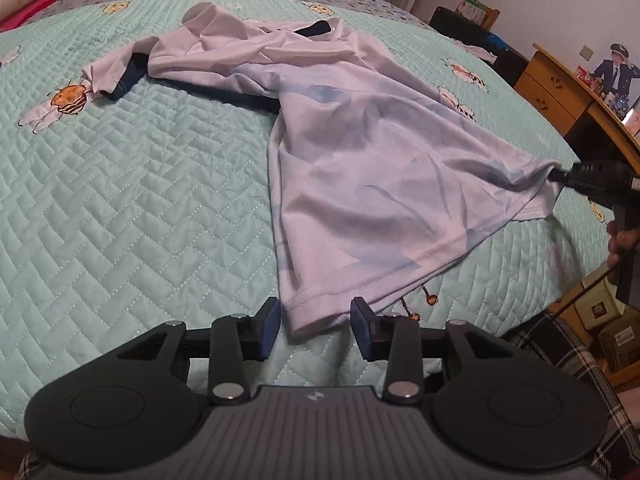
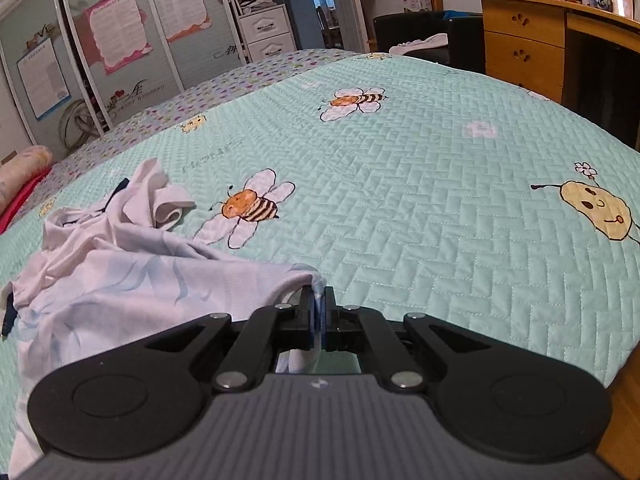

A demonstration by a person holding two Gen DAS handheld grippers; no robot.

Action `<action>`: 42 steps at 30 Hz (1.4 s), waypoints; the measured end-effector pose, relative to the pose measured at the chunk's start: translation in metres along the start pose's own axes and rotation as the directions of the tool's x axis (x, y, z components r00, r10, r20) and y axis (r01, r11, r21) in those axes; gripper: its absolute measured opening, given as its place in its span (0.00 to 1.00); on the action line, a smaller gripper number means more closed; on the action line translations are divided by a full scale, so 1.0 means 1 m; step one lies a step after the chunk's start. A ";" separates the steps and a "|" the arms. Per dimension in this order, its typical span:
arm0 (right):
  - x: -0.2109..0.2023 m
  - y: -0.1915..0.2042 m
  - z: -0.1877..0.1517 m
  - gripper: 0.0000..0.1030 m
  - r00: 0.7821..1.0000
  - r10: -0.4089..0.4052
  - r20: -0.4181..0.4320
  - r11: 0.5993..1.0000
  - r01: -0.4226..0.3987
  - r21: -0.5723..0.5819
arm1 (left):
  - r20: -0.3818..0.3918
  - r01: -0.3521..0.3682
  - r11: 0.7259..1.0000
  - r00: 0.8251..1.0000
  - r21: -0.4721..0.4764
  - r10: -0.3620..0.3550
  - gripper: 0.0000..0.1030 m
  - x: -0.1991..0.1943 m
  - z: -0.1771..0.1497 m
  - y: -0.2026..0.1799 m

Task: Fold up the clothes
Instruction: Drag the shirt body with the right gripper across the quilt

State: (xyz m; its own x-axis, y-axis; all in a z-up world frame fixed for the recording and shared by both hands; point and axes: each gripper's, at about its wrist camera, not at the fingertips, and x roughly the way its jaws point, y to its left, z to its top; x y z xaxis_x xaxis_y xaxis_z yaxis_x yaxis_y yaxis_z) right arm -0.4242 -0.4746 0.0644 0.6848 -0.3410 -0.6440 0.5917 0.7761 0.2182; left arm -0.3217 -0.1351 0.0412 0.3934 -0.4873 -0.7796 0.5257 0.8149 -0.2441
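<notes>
The shirt (image 1: 360, 152) lies spread on the bed (image 1: 120, 200). Its near corner sits just ahead of the left claw (image 1: 314, 330), whose jaws are wide apart. The right claw (image 2: 319, 316) pinches the other bottom corner tight.

1 shirt (image 1: 360, 152), 1 quilt (image 1: 120, 200), 2 hand-held grippers (image 1: 314, 320) (image 2: 319, 312), 1 desk (image 2: 532, 40)

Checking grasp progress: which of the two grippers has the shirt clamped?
The right gripper: shut on the shirt hem corner. The left gripper is open, hem unclamped between its fingers.
</notes>
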 end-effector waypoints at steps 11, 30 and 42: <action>0.005 -0.018 -0.009 0.02 0.997 -0.003 -0.071 1.000 0.003 0.004 | 0.020 0.141 0.942 0.990 -0.303 -0.142 0.42 -0.006 -0.004 0.035; 0.007 -0.006 -0.010 0.02 0.995 0.037 -0.097 0.999 -0.037 0.007 | 0.186 0.275 0.793 0.961 -0.543 -0.206 0.01 0.000 0.022 0.065; -0.027 0.055 -0.020 0.02 0.946 0.270 -0.181 0.953 -0.289 -0.089 | 0.361 0.110 0.840 0.926 -0.532 0.107 0.03 -0.123 0.027 0.137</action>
State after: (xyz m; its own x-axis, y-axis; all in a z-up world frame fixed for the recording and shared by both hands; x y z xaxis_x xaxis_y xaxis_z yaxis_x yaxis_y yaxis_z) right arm -0.4187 -0.4125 0.0791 0.7306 -0.0174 -0.6826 0.3283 0.8855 0.3289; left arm -0.2775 0.0275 0.1191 0.6931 -0.4775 -0.5400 0.0839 0.7975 -0.5975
